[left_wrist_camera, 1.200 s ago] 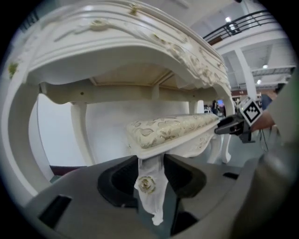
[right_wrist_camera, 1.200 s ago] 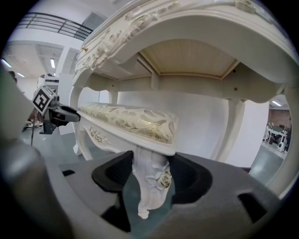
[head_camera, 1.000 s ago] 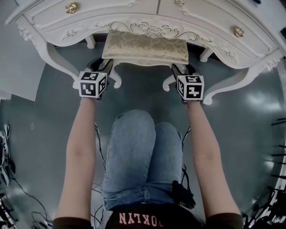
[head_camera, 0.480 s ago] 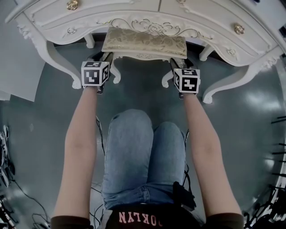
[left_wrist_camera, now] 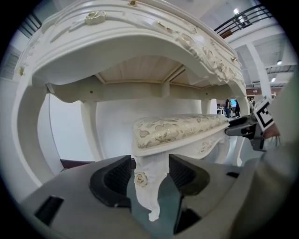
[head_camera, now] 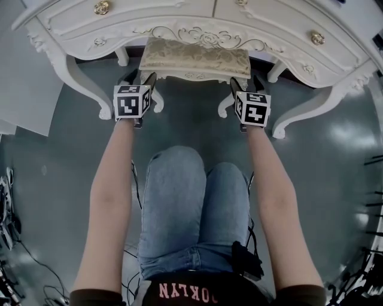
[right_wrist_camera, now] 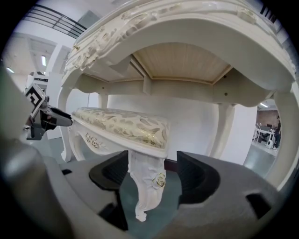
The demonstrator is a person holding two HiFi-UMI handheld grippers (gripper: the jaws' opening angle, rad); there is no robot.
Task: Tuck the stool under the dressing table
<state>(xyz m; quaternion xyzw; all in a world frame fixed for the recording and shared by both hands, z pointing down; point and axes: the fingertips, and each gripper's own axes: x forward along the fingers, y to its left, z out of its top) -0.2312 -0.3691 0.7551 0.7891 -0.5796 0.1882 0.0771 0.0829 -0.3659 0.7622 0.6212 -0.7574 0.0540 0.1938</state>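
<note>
Over the grey floor (head_camera: 191, 128) the stool (head_camera: 194, 57) sits deeper under the dressing table (head_camera: 269, 30), left gripper (head_camera: 141, 79) and right gripper (head_camera: 246, 85) opening off its legs: tuck seemingly done.

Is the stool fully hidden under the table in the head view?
No, the stool cushion shows in front of the table edge.

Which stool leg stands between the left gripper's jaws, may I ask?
The near left leg, under the seat's left corner; the left gripper's opening jaws flank it.
</note>
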